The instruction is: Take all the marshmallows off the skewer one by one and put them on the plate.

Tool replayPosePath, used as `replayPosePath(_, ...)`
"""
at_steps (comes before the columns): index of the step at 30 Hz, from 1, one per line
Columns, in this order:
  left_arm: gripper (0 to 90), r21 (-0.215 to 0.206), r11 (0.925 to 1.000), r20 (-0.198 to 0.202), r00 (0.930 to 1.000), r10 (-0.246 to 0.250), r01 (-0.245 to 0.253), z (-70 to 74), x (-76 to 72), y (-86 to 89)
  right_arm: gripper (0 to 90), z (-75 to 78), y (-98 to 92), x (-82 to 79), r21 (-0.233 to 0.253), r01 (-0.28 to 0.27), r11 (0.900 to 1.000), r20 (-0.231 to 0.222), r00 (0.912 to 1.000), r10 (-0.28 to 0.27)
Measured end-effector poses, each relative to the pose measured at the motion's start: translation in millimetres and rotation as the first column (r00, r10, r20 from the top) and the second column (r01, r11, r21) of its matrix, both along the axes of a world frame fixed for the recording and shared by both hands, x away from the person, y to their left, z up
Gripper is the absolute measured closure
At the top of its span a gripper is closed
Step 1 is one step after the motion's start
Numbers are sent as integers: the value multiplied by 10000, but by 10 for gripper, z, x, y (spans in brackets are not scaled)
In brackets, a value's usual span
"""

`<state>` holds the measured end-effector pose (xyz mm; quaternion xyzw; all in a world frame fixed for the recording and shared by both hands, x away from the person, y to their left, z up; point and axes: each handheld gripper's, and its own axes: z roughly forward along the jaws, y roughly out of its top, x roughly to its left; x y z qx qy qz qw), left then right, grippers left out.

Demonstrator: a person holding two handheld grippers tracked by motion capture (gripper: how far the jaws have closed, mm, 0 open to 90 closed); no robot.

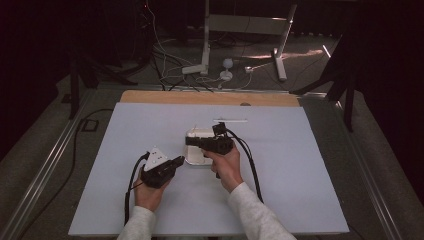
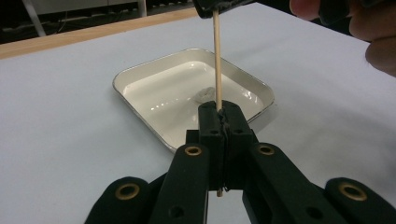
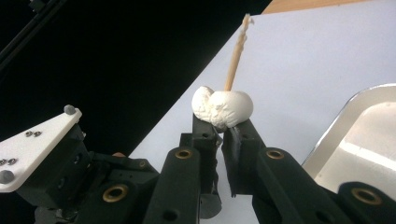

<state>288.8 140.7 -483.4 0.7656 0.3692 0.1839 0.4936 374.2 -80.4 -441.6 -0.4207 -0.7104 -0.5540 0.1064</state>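
Between right gripper [image 3: 223,128] fingers [image 3: 243,135]: marshmallow [image 3: 224,108], skewer [image 3: 235,56] through it.

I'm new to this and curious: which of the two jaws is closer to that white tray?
Right. The right gripper hovers over the tray, holding a marshmallow. The left gripper sits just off the tray's left edge, clamping the skewer.

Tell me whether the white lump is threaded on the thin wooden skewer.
On. The white lump sits pinched in the right gripper, with the thin wooden skewer sticking out of it.
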Motion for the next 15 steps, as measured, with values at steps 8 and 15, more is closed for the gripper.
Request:
replayPosePath(8, 900, 13, 10000, 11, 10000, 55, -55, -12, -2, 13, 831, 37, -14, 39, 79, 115, 9999, 135, 9998, -116)
replayPosePath(15, 900, 36, 9999, 21, 9999, 100, -100, -9, -13, 12, 826, 53, -28, 101, 101, 21, 9999, 121, 9999, -22)
